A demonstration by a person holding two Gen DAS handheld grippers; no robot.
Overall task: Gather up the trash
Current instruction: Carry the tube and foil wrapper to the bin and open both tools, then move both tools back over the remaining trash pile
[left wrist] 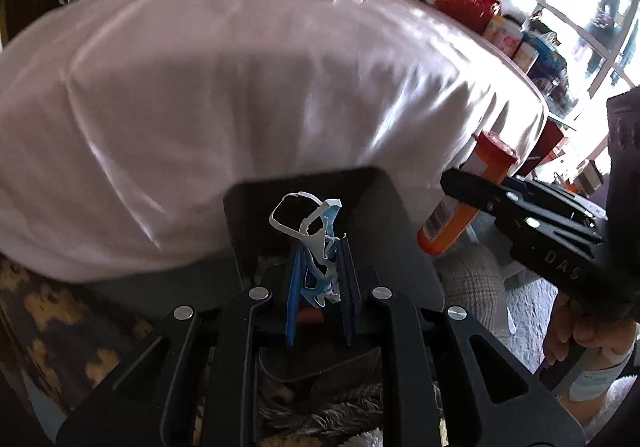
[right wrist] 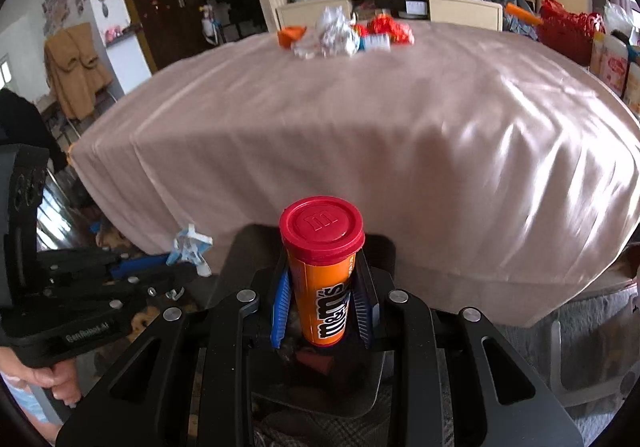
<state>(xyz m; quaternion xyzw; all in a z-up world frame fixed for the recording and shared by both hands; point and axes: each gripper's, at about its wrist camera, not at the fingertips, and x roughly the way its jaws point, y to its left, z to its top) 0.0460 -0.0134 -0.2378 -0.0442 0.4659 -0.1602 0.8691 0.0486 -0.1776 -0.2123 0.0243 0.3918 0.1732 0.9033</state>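
- Here the left tool [left wrist: 320,267] is closed on a scrap of white-and-blue plastic trash [left wrist: 316,247], a thin twisted frame pinched between its blue-padded fingers [left wrist: 294,287].
- The scrap sticks up past the fingertips, in front of the hanging edge of the cloth-covered bench [left wrist: 240,87]; from the right wrist view the same scrap [right wrist: 190,243] shows at the tip of the left tool [right wrist: 176,263], low beside the bench's near corner.
- The right tool [right wrist: 324,295] grips an orange M&M's tube [right wrist: 326,287] by its body, blue pads pressed on both sides.
- The tube is a closed container: its red lid [right wrist: 322,227] is seated on top, so what it holds cannot be seen.
- From the left wrist view the tube [left wrist: 468,199] leans in the right tool [left wrist: 472,187], just off the bench's near edge and not resting on the cloth.
- A black scoop-like tray [right wrist: 256,243] sits under each tool's fingers; its contents are too dark to make out.
- At the far side of the bench [right wrist: 360,127] lies a pile of trash [right wrist: 344,33]: crumpled white paper, red and orange wrappers, touching one another, blurred.
- To the right of the bench stand a red basket [right wrist: 564,27] and colourful boxes [right wrist: 612,63].
- A hand [right wrist: 52,379] holds the left tool's grip at the lower left.
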